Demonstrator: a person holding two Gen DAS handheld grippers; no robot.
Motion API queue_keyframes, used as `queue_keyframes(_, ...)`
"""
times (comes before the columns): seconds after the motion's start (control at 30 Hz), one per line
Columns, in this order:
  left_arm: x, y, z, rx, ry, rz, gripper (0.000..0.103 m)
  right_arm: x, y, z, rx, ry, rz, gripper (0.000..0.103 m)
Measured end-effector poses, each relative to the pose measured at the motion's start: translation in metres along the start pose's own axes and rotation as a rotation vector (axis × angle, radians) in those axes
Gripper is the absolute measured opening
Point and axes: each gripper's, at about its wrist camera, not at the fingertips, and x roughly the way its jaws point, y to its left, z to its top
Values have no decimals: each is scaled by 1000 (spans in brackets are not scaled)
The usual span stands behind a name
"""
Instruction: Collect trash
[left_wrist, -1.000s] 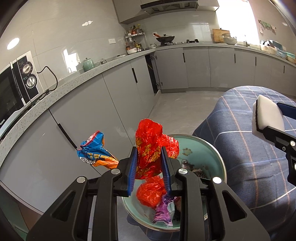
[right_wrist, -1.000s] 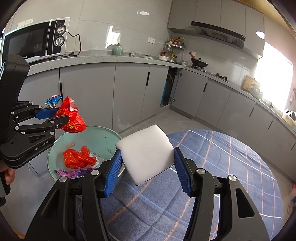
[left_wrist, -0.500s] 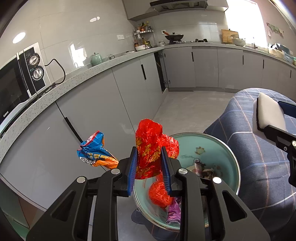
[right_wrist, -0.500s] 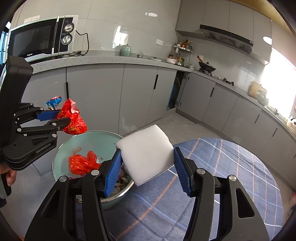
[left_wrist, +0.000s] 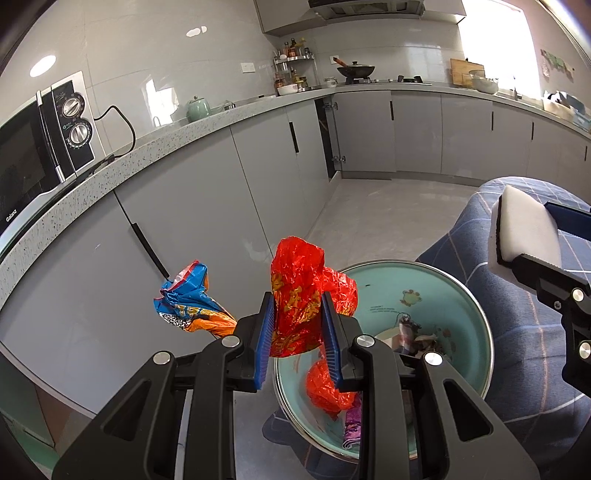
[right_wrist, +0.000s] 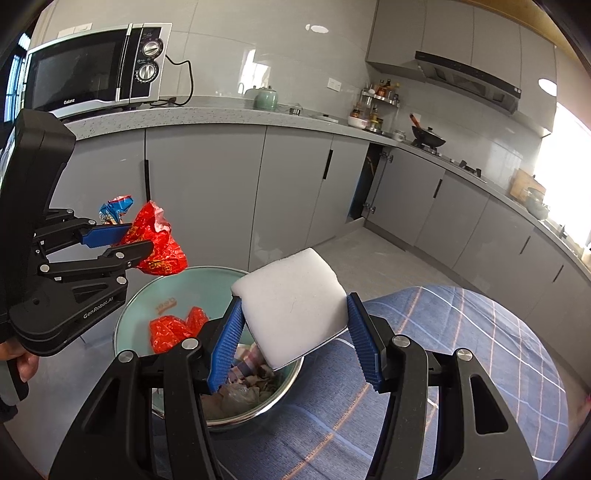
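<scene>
1. Over the teal bowl (left_wrist: 436, 291), left tool (left_wrist: 297, 325) is pinching a crumpled red wrapper (left_wrist: 299, 291) between its blue pads; the wrapper sticks up above the pads and hangs clear of the bowl.
2. A blue-orange snack wrapper (left_wrist: 188, 299) pokes out just left of that tool (can't tell whether the pads grip it or it is caught behind the finger).
3. Right tool (right_wrist: 295, 339) is clamped on a white foam block (right_wrist: 291, 306), pads pressed against both its sides; the block is tilted, lower corner pointing down over the bowl's near rim.
4. Bowl contents, right wrist view: another red wrapper (right_wrist: 173, 328) lying on the bowl's inner wall, plus paper and plastic scraps (right_wrist: 240, 387) at the bottom. A purple wrapper (left_wrist: 352, 428) shows near the rim in the left wrist view.
5. Bowl sits at the edge of a worktop covered with blue plaid cloth (right_wrist: 461, 350), grey floor (left_wrist: 388, 214) beyond it.
6. Background: grey cabinets (right_wrist: 207, 184), microwave (right_wrist: 96, 70) and green teapot (right_wrist: 266, 98) on the speckled kitchen worktop (left_wrist: 110, 173), wok (right_wrist: 428, 140) on the hob.
7. A person's fingers (right_wrist: 26, 363) show at the left tool's handle.
</scene>
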Motion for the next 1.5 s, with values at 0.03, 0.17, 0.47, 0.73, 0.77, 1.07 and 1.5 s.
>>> queue_keyframes(0.03, 1, 0, 0, -1, 1, 1, 26, 1, 1, 0, 0, 2, 2, 56)
queue_keyframes(0.17, 4, 3, -1, -9, 6, 1, 26, 4, 4, 0, -2, 7, 5, 56)
queue_keyframes(0.47, 7, 4, 0, -14, 7, -4, 26, 8, 7, 0, -8, 10, 11, 56)
queue_keyframes(0.73, 8, 4, 0, -13, 9, -9, 26, 12, 10, 0, -11, 14, 15, 56)
queue_keyframes(0.77, 7, 4, 0, -12, 8, -8, 26, 12, 10, -1, -12, 15, 17, 56)
queue_keyframes(1.07, 10, 3, 0, -14, 10, -12, 26, 16, 11, 0, -13, 12, 22, 57)
queue_keyframes(1.5, 7, 4, 1, -22, -9, -11, 54, 17, 8, -2, 5, -8, 36, 66)
